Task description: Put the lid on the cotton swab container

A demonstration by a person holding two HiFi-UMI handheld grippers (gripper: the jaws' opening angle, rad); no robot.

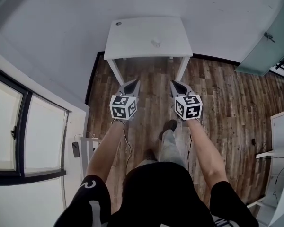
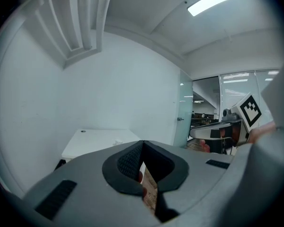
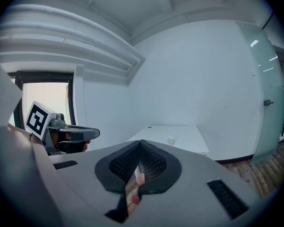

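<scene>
Work on the lid has not begun, judging by how everything lies. The white rectangular worktop [image 1: 132,41] stands against the pale wall, well apart from both grippers, with dark wood-plank floor [image 1: 217,93] between it and the person's feet. One small whitish object [image 1: 155,42] sits alone near the middle of the worktop, towards the wall. It is presumably the cotton swab container, but it is too small to tell whether a lid is on it, beside it, or missing. It also shows as a tiny pale lump in the left gripper view [image 2: 117,142] and in the right gripper view [image 3: 171,139].

The left gripper [image 1: 131,86] and the right gripper [image 1: 180,86] are held side by side at arm's length over the floor, both aimed at the worktop and tipped slightly down. The left gripper's fingers [image 2: 125,164] are clenched tip to tip with nothing between them; only floor shows through the slit behind the pads. The right gripper's fingers [image 3: 125,164] are likewise pressed together and carry nothing.

Everything is left to do, then: reach the worktop, find the lid, open the fingers to take it, and steady the container with the other gripper. Only after that can the lid be set squarely on the rim and pressed home.
</scene>
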